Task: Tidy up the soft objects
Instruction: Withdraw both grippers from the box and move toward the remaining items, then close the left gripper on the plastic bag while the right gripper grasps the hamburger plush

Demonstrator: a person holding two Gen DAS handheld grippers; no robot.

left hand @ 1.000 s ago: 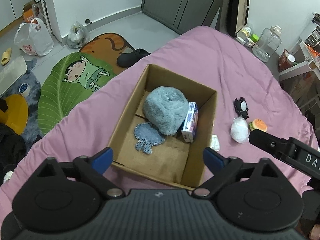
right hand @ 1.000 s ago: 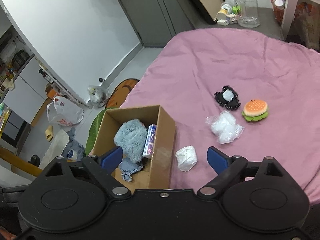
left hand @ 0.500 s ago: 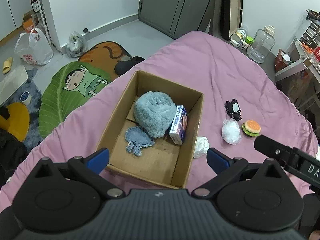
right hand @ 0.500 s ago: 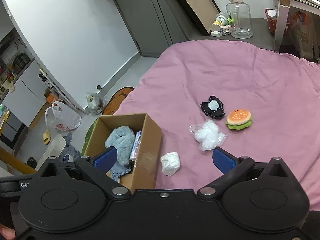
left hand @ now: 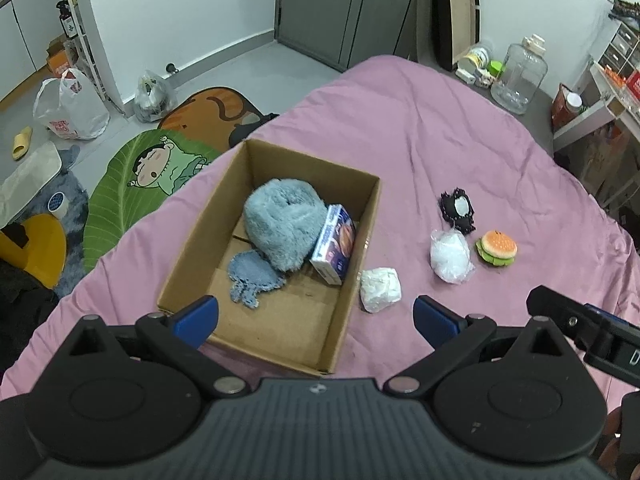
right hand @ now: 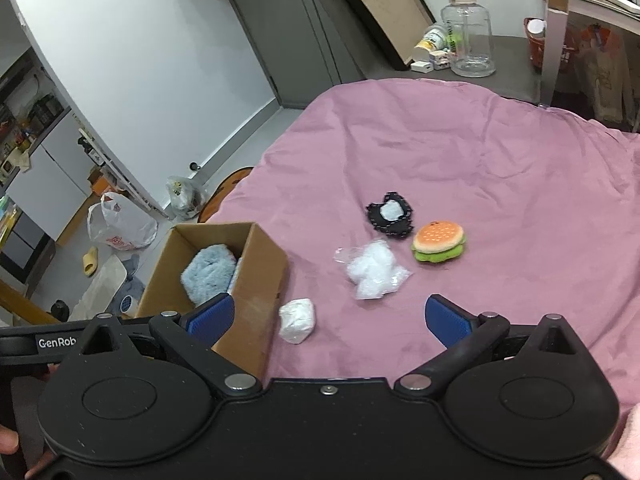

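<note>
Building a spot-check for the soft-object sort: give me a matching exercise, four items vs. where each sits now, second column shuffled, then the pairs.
Items
1. fluffy blue plush
2. burger toy
3. white crumpled wad
4. black patch toy

Places
A. on the pink bedcover, just outside the box wall
B. inside the cardboard box
C. farthest up the bed of the loose items
D. beside the clear bag of white stuffing, on its right

Pairs: 1-B, 2-D, 3-A, 4-C
</note>
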